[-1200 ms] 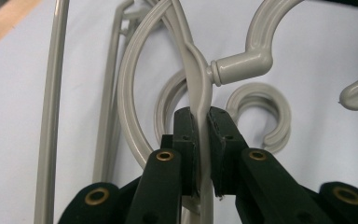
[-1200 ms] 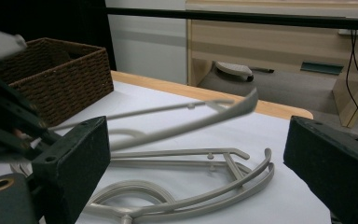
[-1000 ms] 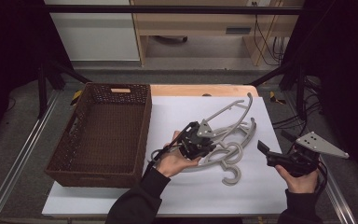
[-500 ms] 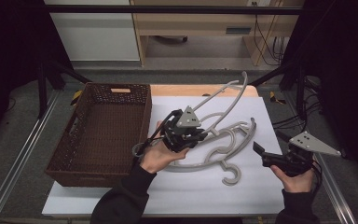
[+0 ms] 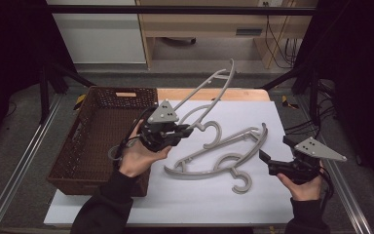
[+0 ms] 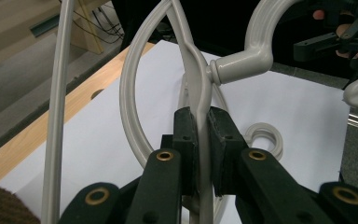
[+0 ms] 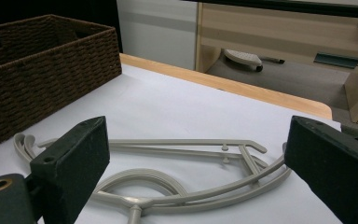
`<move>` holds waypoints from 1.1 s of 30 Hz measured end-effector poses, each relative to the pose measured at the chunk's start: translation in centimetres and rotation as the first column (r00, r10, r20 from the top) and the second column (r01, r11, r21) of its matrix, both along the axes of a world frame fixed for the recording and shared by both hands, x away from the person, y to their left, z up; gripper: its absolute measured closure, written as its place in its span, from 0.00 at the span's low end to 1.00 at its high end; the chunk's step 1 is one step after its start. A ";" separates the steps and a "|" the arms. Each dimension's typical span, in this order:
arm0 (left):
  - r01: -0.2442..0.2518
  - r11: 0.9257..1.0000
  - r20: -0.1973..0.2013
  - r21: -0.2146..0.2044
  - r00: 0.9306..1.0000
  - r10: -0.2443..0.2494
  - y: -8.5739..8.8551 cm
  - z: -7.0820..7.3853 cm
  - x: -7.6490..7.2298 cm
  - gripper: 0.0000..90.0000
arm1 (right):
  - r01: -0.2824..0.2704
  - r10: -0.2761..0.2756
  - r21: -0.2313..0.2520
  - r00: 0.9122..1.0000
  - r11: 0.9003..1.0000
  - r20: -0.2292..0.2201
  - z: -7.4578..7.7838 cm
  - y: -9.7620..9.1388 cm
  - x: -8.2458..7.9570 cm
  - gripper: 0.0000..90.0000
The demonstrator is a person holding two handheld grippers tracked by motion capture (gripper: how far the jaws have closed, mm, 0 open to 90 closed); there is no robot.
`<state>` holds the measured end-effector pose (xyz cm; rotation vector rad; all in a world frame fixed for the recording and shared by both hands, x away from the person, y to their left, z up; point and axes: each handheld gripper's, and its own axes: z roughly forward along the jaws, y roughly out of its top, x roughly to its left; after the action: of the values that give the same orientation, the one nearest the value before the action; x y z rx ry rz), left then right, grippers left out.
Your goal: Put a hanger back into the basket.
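Note:
My left gripper (image 5: 182, 130) is shut on a grey plastic hanger (image 5: 209, 87), lifted off the table beside the basket, with its long arm slanting up and to the right. In the left gripper view the pads (image 6: 186, 135) pinch the hanger's thin bar (image 6: 199, 88) just below the hook's neck (image 6: 242, 58). More grey hangers (image 5: 219, 156) lie flat on the white sheet, one hook (image 5: 243, 183) pointing toward the person. My right gripper (image 5: 275, 150) hovers at their right end, open, with nothing between its pads. Its own view looks past its gripper (image 7: 199, 140) onto the lying hangers (image 7: 177, 186).
A brown wicker basket (image 5: 102, 131) stands at the left of the white sheet (image 5: 272, 117) and reads as a wall at the left in the right gripper view (image 7: 37, 79). A wooden table edge (image 5: 214, 93) runs along the back. Metal rails border both sides.
My left gripper has risen and moved left toward the basket, lifting the hanger clear of the others. The right gripper has barely moved.

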<state>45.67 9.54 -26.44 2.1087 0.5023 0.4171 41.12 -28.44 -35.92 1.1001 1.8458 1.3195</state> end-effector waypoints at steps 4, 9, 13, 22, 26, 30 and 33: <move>-0.045 0.999 0.002 -0.013 0.999 0.045 2.3 0.3 0.0 0.91 | -0.001 0.001 0.001 1.000 1.000 -0.004 -0.1 0.1 0.0 0.08; -0.076 0.997 0.005 -0.023 0.997 0.077 4.7 0.8 0.2 0.91 | -0.009 0.009 -0.005 1.000 1.000 -0.006 -0.2 0.3 0.1 0.08; -0.095 0.995 0.005 -0.032 0.995 0.095 6.7 1.3 0.5 0.91 | -0.015 0.015 -0.005 1.000 1.000 -0.006 -0.2 0.5 0.2 0.07; -0.150 0.988 -0.004 -0.033 0.989 0.150 11.1 1.7 1.4 0.91 | -0.027 0.027 -0.018 1.000 0.999 -0.003 -0.3 1.0 0.2 0.06; -0.158 0.987 -0.017 -0.035 0.987 0.157 12.2 1.5 1.8 0.91 | -0.028 0.028 -0.020 1.000 0.999 -0.005 -0.3 1.1 0.2 0.06; -0.176 0.984 -0.034 -0.024 0.984 0.175 14.0 0.9 2.6 0.91 | -0.032 0.032 -0.024 0.999 0.999 -0.006 -0.4 1.3 0.3 0.06; -0.180 0.983 -0.038 -0.020 0.983 0.179 14.6 0.5 2.9 0.91 | -0.032 0.032 -0.025 0.999 0.999 -0.007 -0.4 1.3 0.3 0.06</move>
<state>48.56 24.12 -25.90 2.0585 0.7192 0.4740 41.43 -27.16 -36.32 1.0680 1.8868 1.3087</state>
